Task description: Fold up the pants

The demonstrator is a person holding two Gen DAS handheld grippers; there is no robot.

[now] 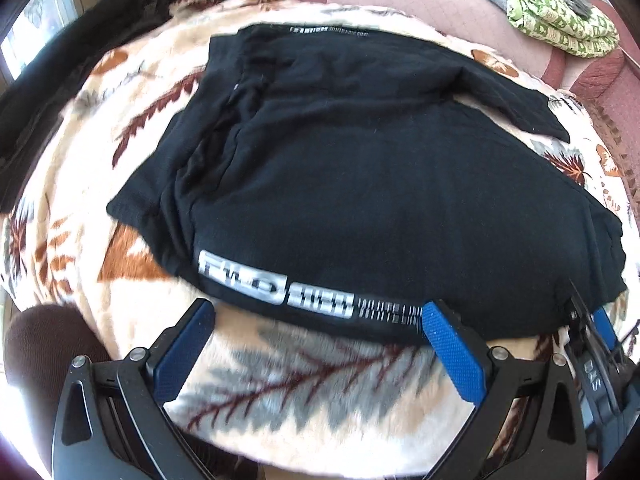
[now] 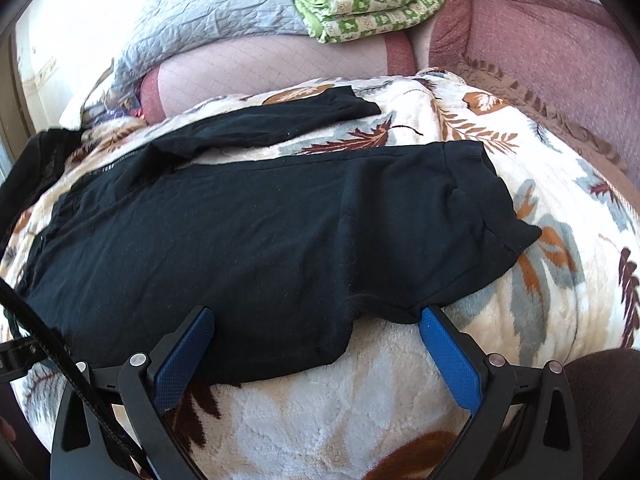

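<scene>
Black pants [image 1: 340, 184] lie spread on a cream leaf-print blanket [image 1: 312, 368]; a white printed logo [image 1: 276, 284] runs along their near edge. My left gripper [image 1: 316, 312] is open and empty, its blue pads just at that near edge. In the right wrist view the pants [image 2: 240, 240] lie folded over, with one leg [image 2: 280, 120] angled off behind. My right gripper [image 2: 316, 316] is open and empty, its jaws on either side of the near hem. The right gripper's blue finger also shows at the left wrist view's right edge [image 1: 604, 324].
The blanket [image 2: 480, 128] covers a pink-maroon sofa [image 2: 560, 60]. A folded green-and-white quilt [image 2: 368, 4] and a grey quilt [image 2: 208, 24] lie on the sofa back. Another dark garment [image 1: 80, 56] lies at the blanket's far left.
</scene>
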